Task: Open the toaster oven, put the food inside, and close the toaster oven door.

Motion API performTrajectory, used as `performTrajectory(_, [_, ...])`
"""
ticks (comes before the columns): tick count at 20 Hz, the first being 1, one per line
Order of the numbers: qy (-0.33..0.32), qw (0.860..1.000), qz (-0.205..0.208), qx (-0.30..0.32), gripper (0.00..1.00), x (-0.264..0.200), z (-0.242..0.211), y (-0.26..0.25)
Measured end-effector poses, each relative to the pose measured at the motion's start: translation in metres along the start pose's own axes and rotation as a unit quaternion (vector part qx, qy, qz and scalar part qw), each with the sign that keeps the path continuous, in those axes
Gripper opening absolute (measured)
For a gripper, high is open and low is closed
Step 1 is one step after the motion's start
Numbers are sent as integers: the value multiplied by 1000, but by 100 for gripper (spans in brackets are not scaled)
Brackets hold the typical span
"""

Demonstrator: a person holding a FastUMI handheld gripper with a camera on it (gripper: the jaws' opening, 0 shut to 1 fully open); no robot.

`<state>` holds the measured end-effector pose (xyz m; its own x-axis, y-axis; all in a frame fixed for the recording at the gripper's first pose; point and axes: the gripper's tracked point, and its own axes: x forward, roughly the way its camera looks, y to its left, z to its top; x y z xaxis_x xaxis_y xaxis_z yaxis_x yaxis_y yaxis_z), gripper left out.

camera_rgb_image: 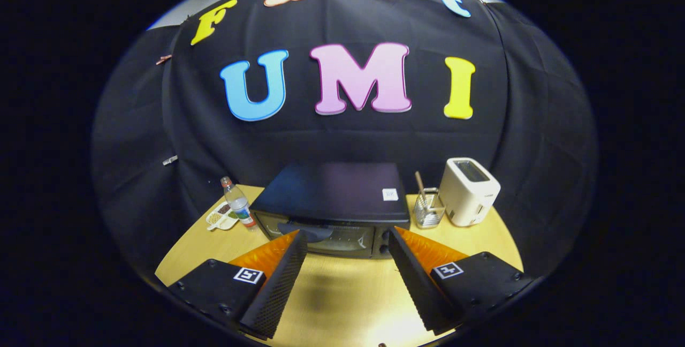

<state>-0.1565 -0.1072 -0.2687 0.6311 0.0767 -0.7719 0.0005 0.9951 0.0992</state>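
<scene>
A black toaster oven [332, 191] stands at the back of the round wooden table [342, 288], its glass door [321, 237] shut with the handle along the top edge. My gripper [347, 237] is open, its two black ribbed fingers [278, 277] spread wide with nothing between them. The fingertips hover above the table just in front of the oven door, roughly level with its handle. A small white tray [220, 217] with bits of food lies to the left of the oven, behind a bottle.
A clear plastic water bottle [238, 203] with a red cap stands beside the oven's left corner. On the oven's right are a wire holder [428, 210] with a wooden utensil and a white pop-up toaster [469, 191]. Bare tabletop lies under my fingers.
</scene>
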Motion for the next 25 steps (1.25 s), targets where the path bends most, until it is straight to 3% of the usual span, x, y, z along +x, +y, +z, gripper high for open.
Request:
performTrajectory(6, [-142,989,33,18,98,-63,140,-45])
performTrajectory(13, [-301,952,59,12,97,-148,270,-55])
performTrajectory(16, [-347,936,64,-6,97,-181,296,-50])
performTrajectory(21, [-381,922,67,-27,96,-201,312,-54])
performTrajectory(25, [-380,923,57,-25,96,-205,313,-59])
